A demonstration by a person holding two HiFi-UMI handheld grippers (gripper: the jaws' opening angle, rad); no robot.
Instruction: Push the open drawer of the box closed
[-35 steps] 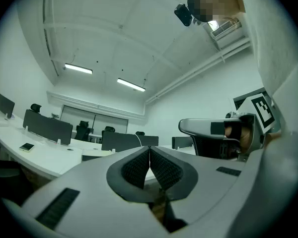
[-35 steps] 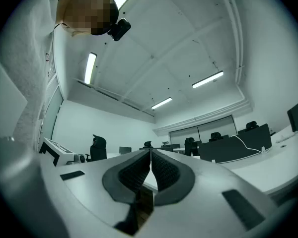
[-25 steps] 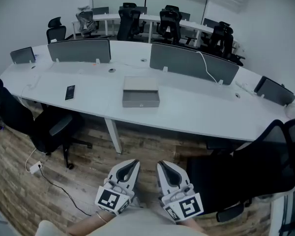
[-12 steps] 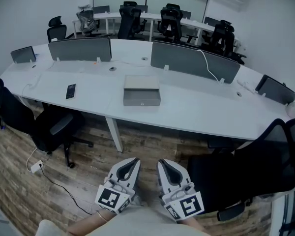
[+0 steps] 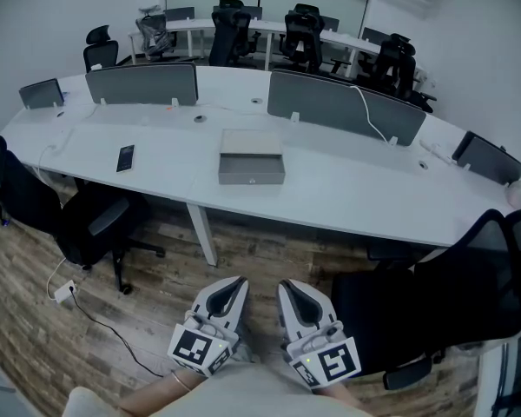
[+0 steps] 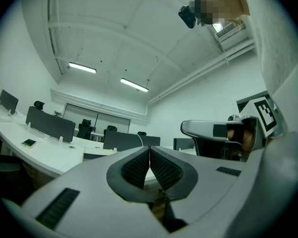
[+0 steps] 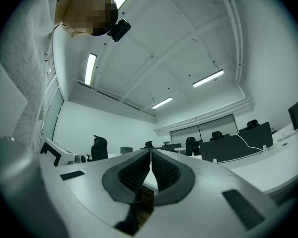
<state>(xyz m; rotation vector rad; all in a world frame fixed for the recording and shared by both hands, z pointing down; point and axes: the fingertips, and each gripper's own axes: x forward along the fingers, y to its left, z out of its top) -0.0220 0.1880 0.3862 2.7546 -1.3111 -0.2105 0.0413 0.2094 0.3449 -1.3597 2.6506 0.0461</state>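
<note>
Grey, low and rectangular, one box [image 5: 252,146] only: found on the long white curved desk [image 5: 347,189], about midway along it. Saw its drawer front [image 5: 252,174], with a small knob, turned toward the desk's near edge; could not tell how far out that drawer stood.

Counted four grey divider screens [image 5: 141,83] along the desk's far side. Counted one flat black phone [image 5: 125,158] left of the box and well apart from it. Counted two black office chairs at the near side, one at left [image 5: 91,224] and one at right [image 5: 456,289]. Saw more black chairs round a second white desk [image 5: 200,28] at the back, too crowded for a sure count. Noted one white power strip [image 5: 63,294] with its cable on the wooden plank floor [image 5: 243,250].

Held two white hand-held grippers low and close to the body, side by side over the floor, well short of desk and box: left gripper [image 5: 233,283] and right gripper [image 5: 290,287]. Pointed both roughly level toward the desk. Clenched both pairs of jaws, ribbed dark pads pressed together, nothing between them.
</note>
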